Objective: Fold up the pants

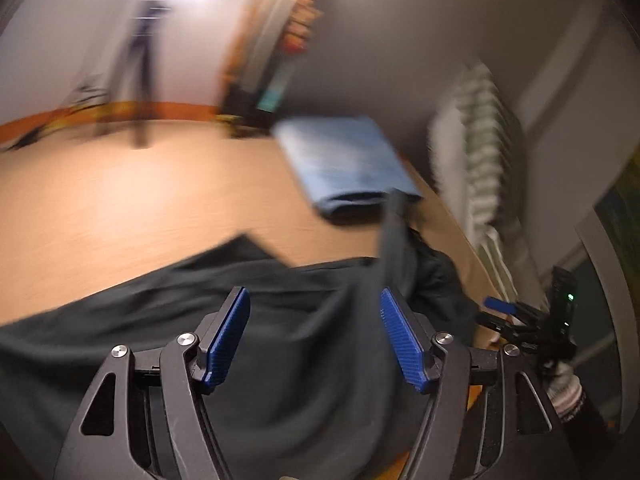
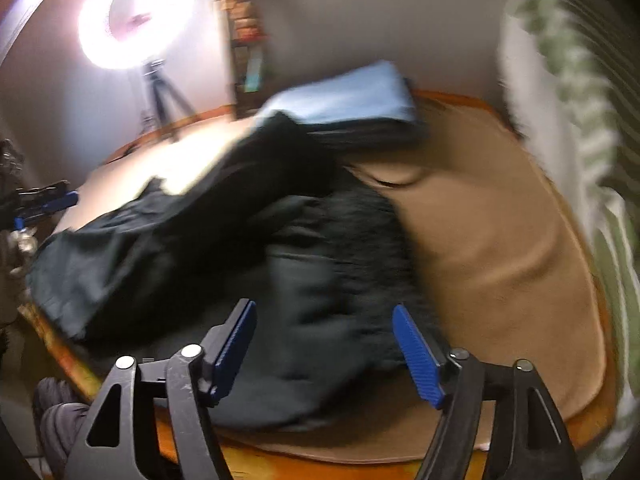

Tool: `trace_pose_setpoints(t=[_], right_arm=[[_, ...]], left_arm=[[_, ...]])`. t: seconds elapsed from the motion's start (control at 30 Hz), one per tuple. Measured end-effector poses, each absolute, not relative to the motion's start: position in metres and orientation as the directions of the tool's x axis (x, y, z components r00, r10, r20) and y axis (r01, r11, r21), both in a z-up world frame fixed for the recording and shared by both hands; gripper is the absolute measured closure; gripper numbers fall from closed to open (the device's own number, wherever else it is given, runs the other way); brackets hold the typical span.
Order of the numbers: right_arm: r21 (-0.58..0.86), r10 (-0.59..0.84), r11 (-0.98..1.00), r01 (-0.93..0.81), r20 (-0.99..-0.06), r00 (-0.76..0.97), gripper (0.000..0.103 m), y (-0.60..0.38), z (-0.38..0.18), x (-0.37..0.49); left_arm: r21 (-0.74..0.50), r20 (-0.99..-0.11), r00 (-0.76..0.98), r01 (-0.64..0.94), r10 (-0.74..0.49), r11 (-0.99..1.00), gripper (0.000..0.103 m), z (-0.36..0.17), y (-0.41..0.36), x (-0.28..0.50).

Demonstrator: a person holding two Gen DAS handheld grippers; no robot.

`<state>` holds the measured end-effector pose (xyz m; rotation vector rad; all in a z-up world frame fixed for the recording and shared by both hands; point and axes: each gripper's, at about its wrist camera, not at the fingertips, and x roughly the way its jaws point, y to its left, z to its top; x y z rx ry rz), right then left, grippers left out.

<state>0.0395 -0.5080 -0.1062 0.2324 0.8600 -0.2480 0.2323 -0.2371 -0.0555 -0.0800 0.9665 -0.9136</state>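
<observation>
Bare table [image 1: 120, 200] lies open left of the folded blue cloth [image 1: 344, 160] and dark pants [image 1: 280, 320]

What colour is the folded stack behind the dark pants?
Light blue: the folded stack lies on the table beyond the pants, clearest in the left wrist view.

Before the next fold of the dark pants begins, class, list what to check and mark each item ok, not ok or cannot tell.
1. Left gripper open and empty: ok.
2. Right gripper open and empty: ok.
3. Dark pants lying flat: not ok, bunched and rumpled.
4. Folded blue garment clear of the pants: cannot tell, they look overlapped in the right wrist view.
5. Pants fully on the table: cannot tell.
</observation>
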Motion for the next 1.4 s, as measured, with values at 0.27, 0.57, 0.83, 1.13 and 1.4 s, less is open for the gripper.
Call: trace_pose_setpoints(t=[0.27,0.57,0.83,1.13,1.4], right_arm=[[0.199,-0.076,0.907,0.372,-0.791,0.607,0.023,-0.561,-0.136,0.034],[0.276,0.026,0.913,0.301,-0.774,0.633,0.021,-0.564,-0.146,0.047],[0.298,0.070,0.919,0.258,-0.768,0.637,0.057,-0.556,-0.149,0.048],[0.459,0.127,0.843,0.281,-0.677,0.725,0.095,-0.567,-0.131,0.021],[0.450,0.099,0.848,0.281,-0.655,0.749,0.094,-0.567,-0.110,-0.009]], left_arm=[[-0.427,-0.726,0.136,0.678,-0.674,0.597,0.033,-0.076,-0.339,0.229],[-0.387,-0.783,0.140,0.653,-0.606,0.651,0.033,-0.103,-0.390,0.249],[-0.414,-0.781,0.151,0.601,-0.606,0.684,0.037,-0.118,-0.404,0.258],[-0.348,-0.727,0.222,0.697,-0.649,0.627,0.099,-0.091,-0.411,0.230],[-0.319,-0.658,0.117,0.851,-0.744,0.417,0.100,-0.044,-0.424,0.153]])
